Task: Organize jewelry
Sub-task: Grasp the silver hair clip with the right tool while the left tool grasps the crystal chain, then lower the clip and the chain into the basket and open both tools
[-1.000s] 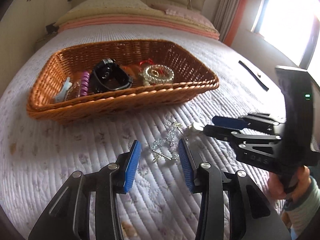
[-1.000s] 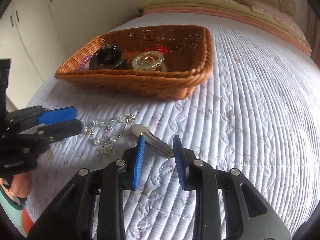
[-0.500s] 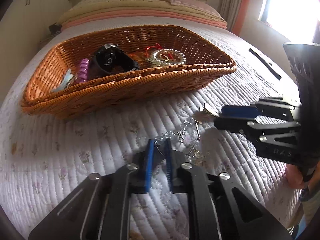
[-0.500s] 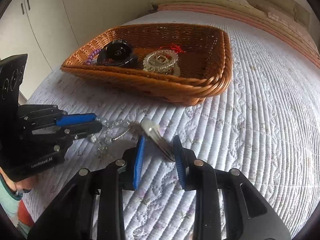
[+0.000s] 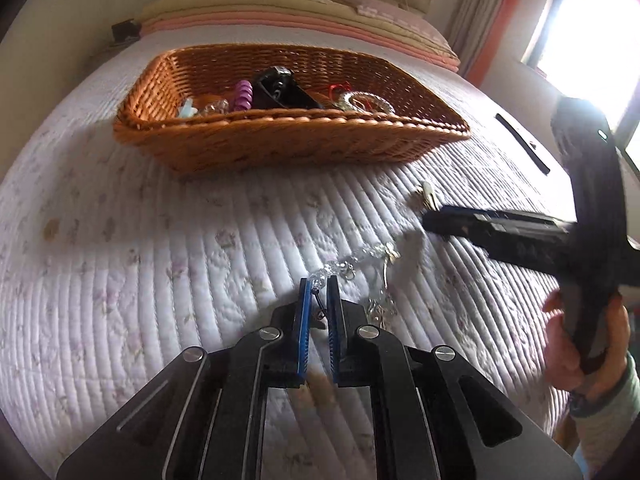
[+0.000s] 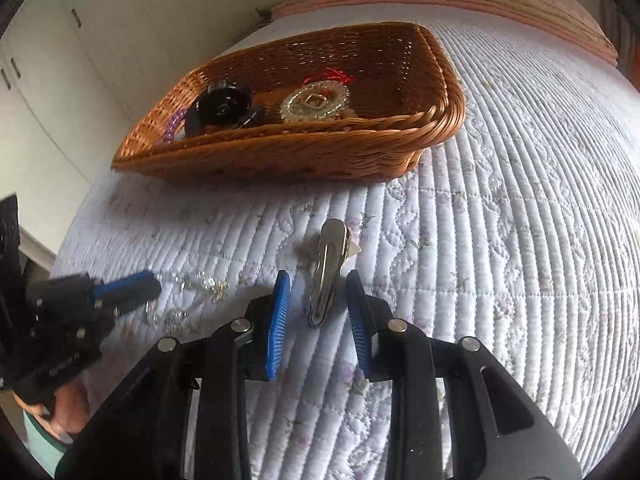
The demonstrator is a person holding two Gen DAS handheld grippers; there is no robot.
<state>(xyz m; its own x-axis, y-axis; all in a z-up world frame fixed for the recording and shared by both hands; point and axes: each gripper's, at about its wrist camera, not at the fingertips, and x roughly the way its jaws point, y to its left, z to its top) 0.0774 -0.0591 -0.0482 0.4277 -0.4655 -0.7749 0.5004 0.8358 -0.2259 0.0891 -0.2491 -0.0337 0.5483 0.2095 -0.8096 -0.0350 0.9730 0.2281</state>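
On the quilted bedspread [image 5: 160, 280], your left gripper [image 5: 318, 292] is clamped on one end of the crystal chain [image 5: 360, 258]; lift slowly so the trailing links clear before swinging to the wicker basket [image 5: 280, 140]. Your right gripper [image 6: 318, 300] stands apart, straddling the silver hair clip [image 6: 328, 264]; centre before closing.

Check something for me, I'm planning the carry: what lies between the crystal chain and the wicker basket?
Only bare quilted bedspread lies between the crystal chain and the wicker basket, as the left wrist view shows.
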